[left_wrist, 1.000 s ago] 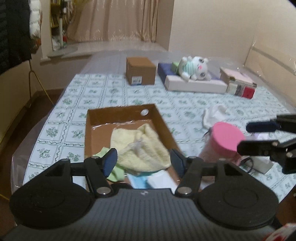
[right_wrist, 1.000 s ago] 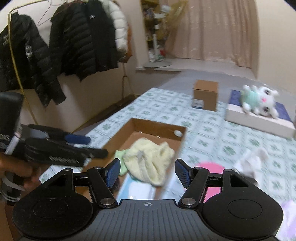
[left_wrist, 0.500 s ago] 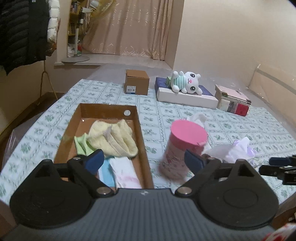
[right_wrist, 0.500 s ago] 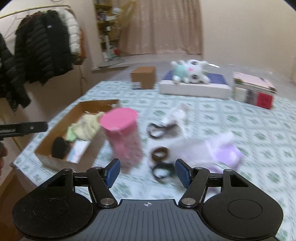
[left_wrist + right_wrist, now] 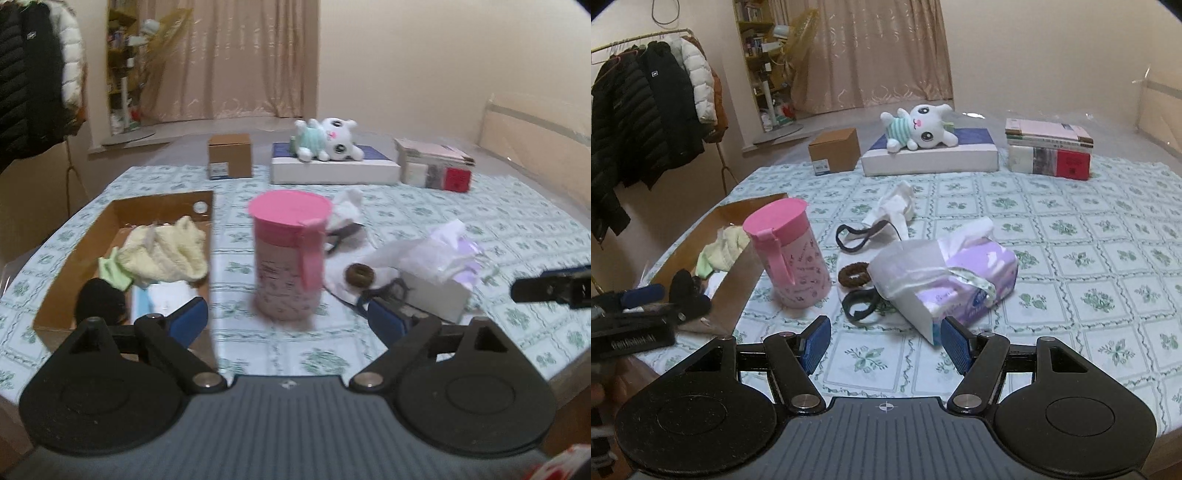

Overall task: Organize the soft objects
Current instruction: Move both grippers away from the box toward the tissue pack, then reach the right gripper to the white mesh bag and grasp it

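An open cardboard box point(image 5: 59, 291) at the table's left holds a yellow cloth point(image 5: 166, 254), a green cloth point(image 5: 114, 271) and a black soft item point(image 5: 98, 299). My left gripper point(image 5: 288, 319) is wide open with nothing in it, just before a pink lidded cup point(image 5: 288, 254). My right gripper point(image 5: 886, 341) is open and holds nothing, close in front of a purple tissue pack point(image 5: 960, 280). Beside the pack lie a brown scrunchie point(image 5: 854, 274), a black hair band point(image 5: 858, 308), a black headband point(image 5: 857, 236) and a white cloth point(image 5: 895, 206). A plush toy point(image 5: 919, 127) lies at the back.
A small brown carton point(image 5: 834, 149), a flat white box point(image 5: 931, 157) under the plush and a stack of books point(image 5: 1049, 147) line the far side. Coats point(image 5: 646, 122) hang on a rack to the left. The table's near edge is right below both grippers.
Both views have swung right, from the cardboard box to the pink cup and the tissue pack. The left jaws have spread wider. The right gripper has come lower and closer to the pack.
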Motion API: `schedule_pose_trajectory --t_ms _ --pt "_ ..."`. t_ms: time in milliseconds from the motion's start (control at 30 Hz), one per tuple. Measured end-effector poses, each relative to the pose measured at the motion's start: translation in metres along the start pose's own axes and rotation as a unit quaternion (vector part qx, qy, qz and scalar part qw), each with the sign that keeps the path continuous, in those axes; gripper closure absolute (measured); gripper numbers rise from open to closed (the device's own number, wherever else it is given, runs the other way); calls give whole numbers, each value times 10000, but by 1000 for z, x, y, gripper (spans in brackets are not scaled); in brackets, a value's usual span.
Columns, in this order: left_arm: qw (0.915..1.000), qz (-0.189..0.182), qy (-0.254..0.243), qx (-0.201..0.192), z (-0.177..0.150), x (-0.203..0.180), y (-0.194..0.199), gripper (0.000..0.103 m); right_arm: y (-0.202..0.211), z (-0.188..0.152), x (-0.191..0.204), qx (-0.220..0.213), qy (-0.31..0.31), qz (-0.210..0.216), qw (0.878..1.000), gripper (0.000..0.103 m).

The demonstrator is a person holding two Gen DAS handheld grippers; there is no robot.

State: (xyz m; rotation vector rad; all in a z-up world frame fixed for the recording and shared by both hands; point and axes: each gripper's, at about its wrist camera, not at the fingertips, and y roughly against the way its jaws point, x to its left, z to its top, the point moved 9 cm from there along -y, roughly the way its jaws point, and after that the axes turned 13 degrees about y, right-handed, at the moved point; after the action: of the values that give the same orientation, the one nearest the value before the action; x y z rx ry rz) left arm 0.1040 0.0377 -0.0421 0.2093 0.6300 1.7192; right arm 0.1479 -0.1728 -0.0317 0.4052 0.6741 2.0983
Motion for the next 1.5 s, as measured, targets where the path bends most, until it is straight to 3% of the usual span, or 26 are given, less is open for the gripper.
schedule_pose_trajectory --t_ms 200,367,700,1500 --pt "9996 -118 -237 91 -12 -22 -4 11 1 -2 -6 -61 -11 -84 9999 37" --pt "9993 -263 9 278 -20 -28 -8 12 -2 -6 -10 -24 -69 -128 9999 37" --pt "9989 -216 -315 263 -23 -34 -17 13 -7 -8 -15 5 -77 -147 9999 37" --pt "9951 -468 -430 755 -34 -51 -64 13 -47 5 -27 93 463 -100 9988 37"
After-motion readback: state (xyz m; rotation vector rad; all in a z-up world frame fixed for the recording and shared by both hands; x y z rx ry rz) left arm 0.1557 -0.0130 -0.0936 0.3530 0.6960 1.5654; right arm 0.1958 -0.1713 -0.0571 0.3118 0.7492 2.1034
